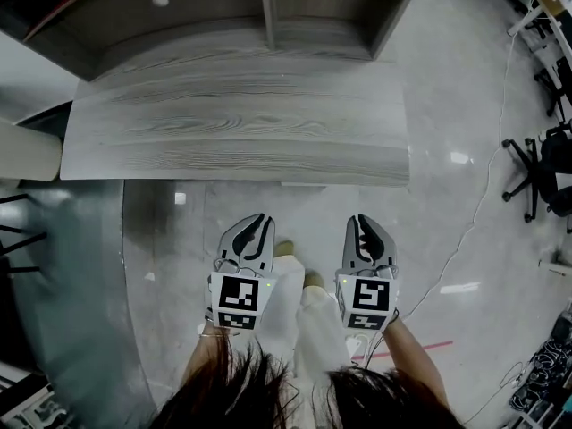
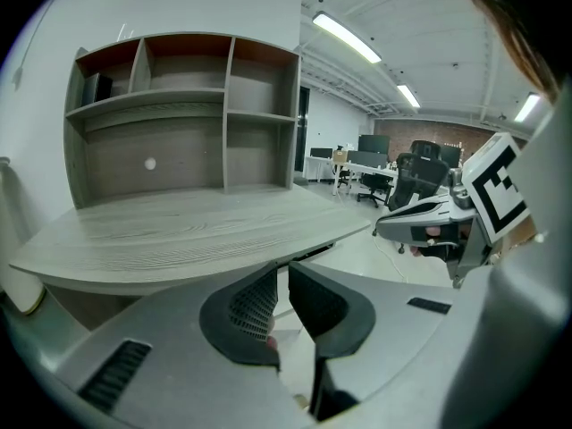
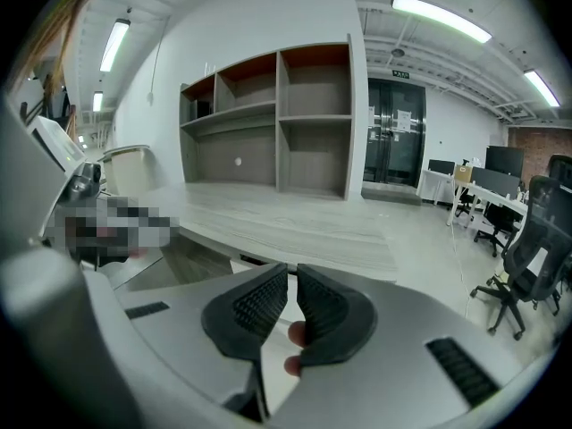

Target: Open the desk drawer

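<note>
Drawer [image 1: 318, 184]: closed, tucked under the front edge of the surface [image 1: 232, 132], barely seen. Jaws of left gripper [image 2: 281, 271] and right gripper [image 3: 292, 271] shut on nothing, side by side, short of that edge. Could butt the front with shut jaws, slip off without a hold, or knock the overhang if brought in too high.

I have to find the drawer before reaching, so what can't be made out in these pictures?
Drawer front and handle: head view, hidden beneath the desk top; gripper views show only a dark gap under it.
Top left shelf compartment: left gripper view, dark contents too small to tell.
</note>
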`<state>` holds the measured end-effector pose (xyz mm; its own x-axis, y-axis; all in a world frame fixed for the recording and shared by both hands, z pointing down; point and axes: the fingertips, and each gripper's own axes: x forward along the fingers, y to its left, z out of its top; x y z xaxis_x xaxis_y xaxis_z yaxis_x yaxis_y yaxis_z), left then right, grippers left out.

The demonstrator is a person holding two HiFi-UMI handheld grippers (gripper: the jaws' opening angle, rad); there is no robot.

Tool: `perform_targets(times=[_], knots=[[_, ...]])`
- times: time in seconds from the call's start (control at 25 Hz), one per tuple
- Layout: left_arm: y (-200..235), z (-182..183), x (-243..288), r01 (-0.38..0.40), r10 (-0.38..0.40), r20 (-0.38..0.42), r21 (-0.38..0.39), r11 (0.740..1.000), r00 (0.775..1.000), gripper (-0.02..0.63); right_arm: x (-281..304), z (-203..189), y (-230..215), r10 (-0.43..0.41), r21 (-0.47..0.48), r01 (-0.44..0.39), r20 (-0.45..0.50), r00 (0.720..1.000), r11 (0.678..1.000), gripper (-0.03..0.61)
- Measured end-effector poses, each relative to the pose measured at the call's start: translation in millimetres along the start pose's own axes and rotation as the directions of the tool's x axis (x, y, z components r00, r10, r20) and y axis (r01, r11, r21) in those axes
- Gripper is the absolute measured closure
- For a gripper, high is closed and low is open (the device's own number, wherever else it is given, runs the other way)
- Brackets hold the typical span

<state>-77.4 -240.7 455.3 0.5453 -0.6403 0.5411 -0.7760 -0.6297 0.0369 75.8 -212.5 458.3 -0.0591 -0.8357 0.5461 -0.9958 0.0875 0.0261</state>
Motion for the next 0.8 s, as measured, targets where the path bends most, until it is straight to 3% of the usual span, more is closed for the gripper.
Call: perform_targets(times=[0.4, 0.8], knots=[[8, -22, 16, -0.008, 0.006, -0.04, -0.062, 0.998, 0.999, 0.574, 22, -28, 2, 0.01, 0.008, -0.009, -0.046, 0.999, 1.0, 0.552], [11, -41, 37, 0.001, -0.005, -0.064, -0.058, 0.998, 0.998, 0.566, 42, -45, -8, 0.002, 0.01, -0.001, -0.069, 0.998, 1.0, 0.549]])
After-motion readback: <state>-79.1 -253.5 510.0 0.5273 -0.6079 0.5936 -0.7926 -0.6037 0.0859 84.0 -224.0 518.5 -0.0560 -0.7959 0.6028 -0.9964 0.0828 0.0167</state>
